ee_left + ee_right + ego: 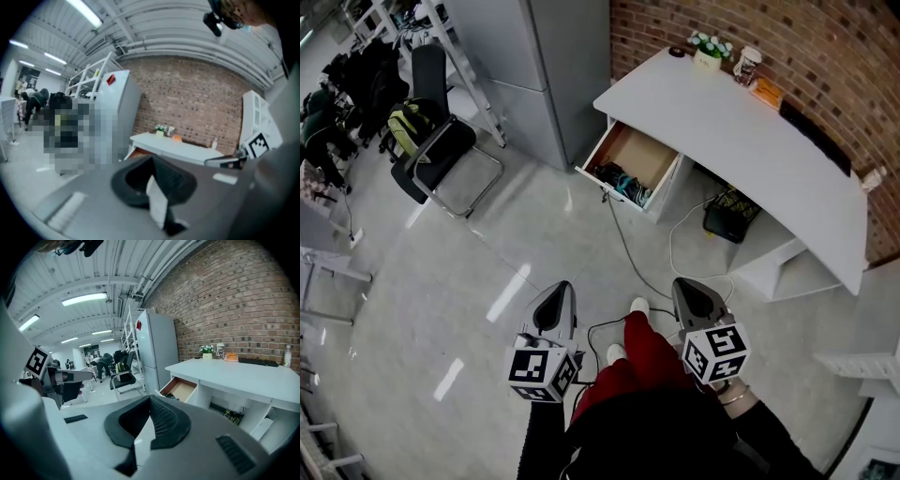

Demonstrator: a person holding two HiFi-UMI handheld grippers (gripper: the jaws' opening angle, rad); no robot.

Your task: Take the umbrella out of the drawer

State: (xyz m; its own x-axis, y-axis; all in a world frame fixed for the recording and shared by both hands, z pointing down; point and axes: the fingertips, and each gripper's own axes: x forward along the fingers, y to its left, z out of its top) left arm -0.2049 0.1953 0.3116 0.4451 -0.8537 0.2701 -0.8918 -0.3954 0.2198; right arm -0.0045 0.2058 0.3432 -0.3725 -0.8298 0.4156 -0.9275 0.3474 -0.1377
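Standing well back from the target, the person has a wide stretch of glossy pale floor [534, 253] between them and the smooth white desk [741, 122], which runs along a rough red brick wall [769, 37] at far right. A tall grey flat-sided cabinet [534, 66] is just left of the desk, and further left is a black metal-frame chair [441, 141] carrying a green backpack [411, 120]. The drawer [649, 150] under the desk's left end is already pulled out toward the floor, a white box with a bare wood-coloured bottom, so its contents can be reached from above. The left hand-held gripper [558, 289] and right hand-held gripper [686, 283] are carried low, side by side, both aimed toward the drawer and well apart from it, which looks like an approach posture. Each is smooth grey plastic with black ribbed pads; both have their jaws closed together with nothing held. Dark and teal clutter [623, 184] is bunched at the drawer's near end. The umbrella is probably in that bunch, but it is too small to pick out. Thin cables [628, 248] trail across the floor. A small plant pot [710, 49] and a cup [747, 66] sit at the desk's far end.
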